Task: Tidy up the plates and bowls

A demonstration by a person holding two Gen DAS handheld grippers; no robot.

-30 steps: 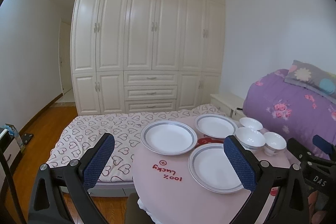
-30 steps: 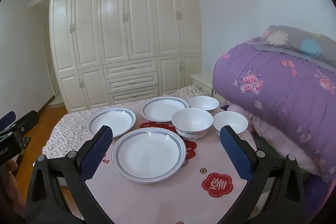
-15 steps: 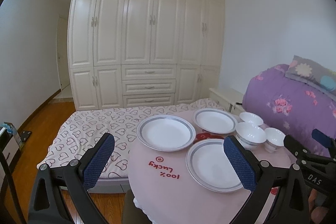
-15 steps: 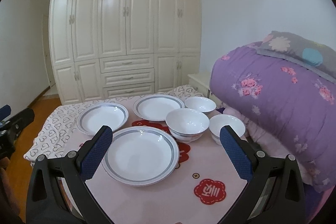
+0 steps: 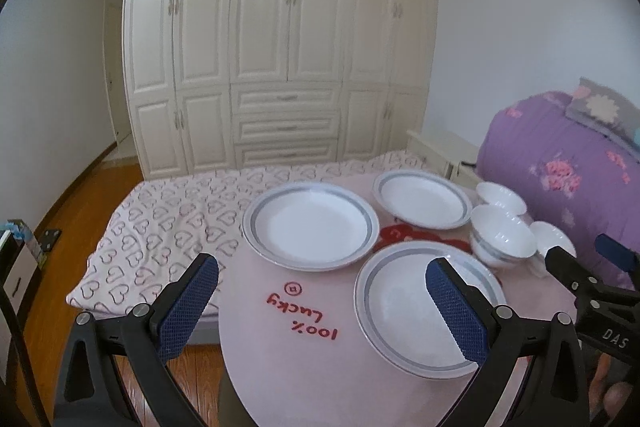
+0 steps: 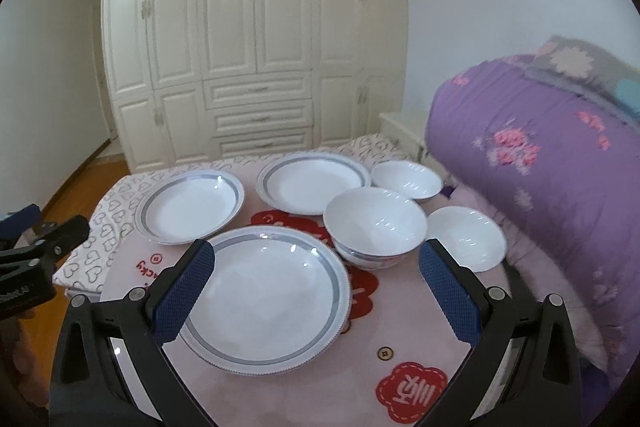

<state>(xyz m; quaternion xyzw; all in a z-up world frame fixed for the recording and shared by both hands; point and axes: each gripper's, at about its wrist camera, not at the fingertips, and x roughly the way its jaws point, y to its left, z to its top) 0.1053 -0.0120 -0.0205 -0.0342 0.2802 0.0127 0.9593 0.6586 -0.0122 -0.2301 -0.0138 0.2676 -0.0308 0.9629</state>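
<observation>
Three white plates with grey rims lie on a round pink table [image 6: 420, 339]: a near plate [image 6: 264, 297], a left plate [image 6: 190, 207] and a far plate [image 6: 314, 181]. Three white bowls stand to the right: a large bowl [image 6: 374, 225], a far bowl [image 6: 406, 179] and a right bowl [image 6: 466, 237]. My right gripper [image 6: 316, 291] is open and empty above the near plate. My left gripper [image 5: 322, 307] is open and empty above the table's left part, with the near plate [image 5: 424, 305] by its right finger. The right gripper shows at the left wrist view's right edge [image 5: 588, 279].
A bed with a heart-print sheet [image 5: 168, 219] lies behind and left of the table. A purple folded quilt [image 6: 552, 163] rises right beside the bowls. A white wardrobe [image 5: 280, 39] fills the back wall. Wooden floor [image 5: 80, 203] lies left.
Both grippers have moved forward and lower toward the table, so the plates and bowls look larger and nearer. Both stay open and empty. No dish has moved.
</observation>
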